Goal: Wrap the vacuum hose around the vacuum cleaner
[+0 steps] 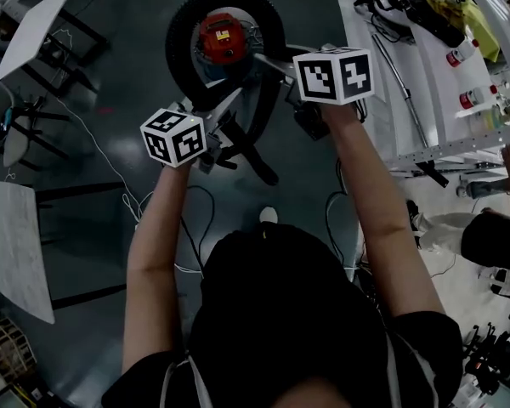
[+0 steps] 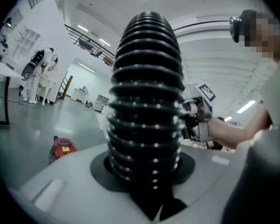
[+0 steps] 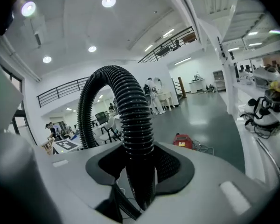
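Left gripper [image 1: 223,138]: jaws clenched on the ribbed vacuum hose [image 2: 147,101], which fills the gap between them.
Right gripper [image 1: 276,65]: jaws closed on another stretch of the same hose.
Vacuum hose: held up between both grippers and arched in a loop, which in the head view is seen ringing the vacuum cleaner [image 1: 222,36].
Vacuum cleaner: red, set on the dark floor [image 1: 110,100].

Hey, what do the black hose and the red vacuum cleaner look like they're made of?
The hose: probably flexible black plastic, semi-glossy; its corrugated ribs catch bright glints. The vacuum cleaner: red shell looks like moulded plastic, but it's too small here to be sure.
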